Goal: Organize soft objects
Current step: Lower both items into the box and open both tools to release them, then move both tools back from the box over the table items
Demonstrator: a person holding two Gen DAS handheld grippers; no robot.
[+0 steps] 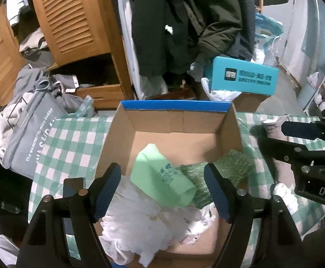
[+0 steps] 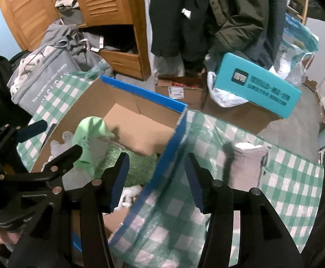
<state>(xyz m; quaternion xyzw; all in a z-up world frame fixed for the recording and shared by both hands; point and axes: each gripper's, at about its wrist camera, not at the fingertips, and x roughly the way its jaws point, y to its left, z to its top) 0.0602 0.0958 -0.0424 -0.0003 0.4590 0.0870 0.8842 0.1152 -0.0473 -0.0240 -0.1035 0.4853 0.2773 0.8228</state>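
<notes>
On a table spread with a green-and-white checked cloth (image 1: 73, 143), an open cardboard box (image 1: 175, 120) with a blue rim takes in the soft goods. At far left, off the table's edge, a grey fabric bag (image 1: 31, 138) slumps full of laundry. Inside the box, from left to right, lie crumpled white plastic bags (image 1: 140, 227), a folded pale-green plastic bag (image 1: 162, 178) with blue print, and a sheet of green bubble wrap (image 1: 225, 167) against the right wall. The left gripper (image 1: 162, 189) hangs above them, jaws spread wide with nothing between the blue pads; the green bag lies loose below. To the right, the right gripper (image 2: 156, 178) straddles the box's blue-edged right wall, its jaws parted and empty too. Further right, out on the cloth and well apart from the box, a pale sock-like knitted piece (image 2: 247, 163) waits unsorted; beyond the table a teal carton (image 2: 258, 84) rests on other boxes. The knitted piece looks light, limp and unbreakable, likely to sag and drag wherever it is lifted, so a pinch across its bunched middle or its thicker cuffed end should hold best. The plastic bags, by contrast, appear slick and springy, prone to slipping from a shallow nip and unfolding once freed.
</notes>
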